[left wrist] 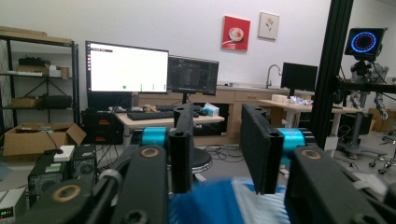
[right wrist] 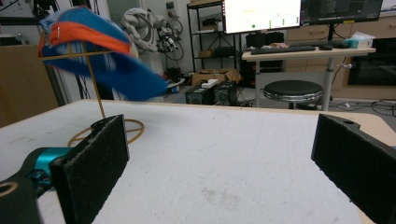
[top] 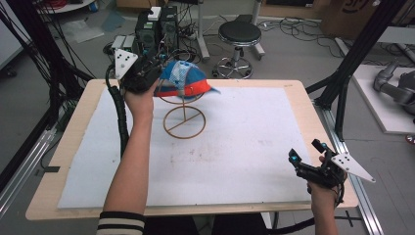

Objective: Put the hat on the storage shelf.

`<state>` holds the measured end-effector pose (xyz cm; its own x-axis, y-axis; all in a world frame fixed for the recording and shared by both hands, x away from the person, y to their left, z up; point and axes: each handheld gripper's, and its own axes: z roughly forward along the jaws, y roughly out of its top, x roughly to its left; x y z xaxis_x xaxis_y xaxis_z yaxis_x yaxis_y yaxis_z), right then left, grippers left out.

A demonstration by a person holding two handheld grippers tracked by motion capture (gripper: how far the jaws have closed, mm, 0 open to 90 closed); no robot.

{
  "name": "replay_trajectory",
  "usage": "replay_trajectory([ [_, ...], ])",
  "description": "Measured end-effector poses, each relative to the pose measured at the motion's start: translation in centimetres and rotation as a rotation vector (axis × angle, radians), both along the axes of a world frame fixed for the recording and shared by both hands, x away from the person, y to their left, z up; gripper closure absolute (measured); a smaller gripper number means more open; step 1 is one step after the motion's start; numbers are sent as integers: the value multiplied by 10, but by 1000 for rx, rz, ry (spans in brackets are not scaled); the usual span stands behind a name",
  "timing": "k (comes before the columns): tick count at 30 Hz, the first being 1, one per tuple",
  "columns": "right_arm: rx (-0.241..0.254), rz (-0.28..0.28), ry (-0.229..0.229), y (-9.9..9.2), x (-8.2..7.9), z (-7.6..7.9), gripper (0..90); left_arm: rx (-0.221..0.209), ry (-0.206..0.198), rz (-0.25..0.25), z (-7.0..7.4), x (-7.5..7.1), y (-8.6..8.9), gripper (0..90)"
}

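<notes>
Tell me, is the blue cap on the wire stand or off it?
On it. The cap sits atop the gold wire stand, above the table.

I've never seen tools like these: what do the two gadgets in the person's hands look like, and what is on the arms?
Each is a black handheld device. The left gripper and right gripper each carry a grey three-cornered plate with dark dots on top, turquoise parts near the flat black jaws, and a black ribbed cable. A sleeve with black and white stripes covers the left arm.
</notes>
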<state>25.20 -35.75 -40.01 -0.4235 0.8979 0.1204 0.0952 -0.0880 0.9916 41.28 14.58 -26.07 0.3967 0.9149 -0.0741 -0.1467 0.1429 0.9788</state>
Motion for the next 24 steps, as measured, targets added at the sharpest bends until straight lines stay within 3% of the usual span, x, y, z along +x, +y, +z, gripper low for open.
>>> replay_trajectory([
  [9,-1,1,0,2,0,0,38,-33,6,-9,-1,-5,7,406],
  [13,-6,6,-5,3,1,0,38,-4,4,12,2,-13,9,326],
  [15,-6,10,-5,4,0,1,38,-3,7,-14,2,-17,12,291],
  [17,-6,13,-8,5,0,1,38,22,6,-6,2,-22,14,235],
  [24,-7,19,-15,6,-1,3,38,39,-7,3,-2,-42,29,164],
])
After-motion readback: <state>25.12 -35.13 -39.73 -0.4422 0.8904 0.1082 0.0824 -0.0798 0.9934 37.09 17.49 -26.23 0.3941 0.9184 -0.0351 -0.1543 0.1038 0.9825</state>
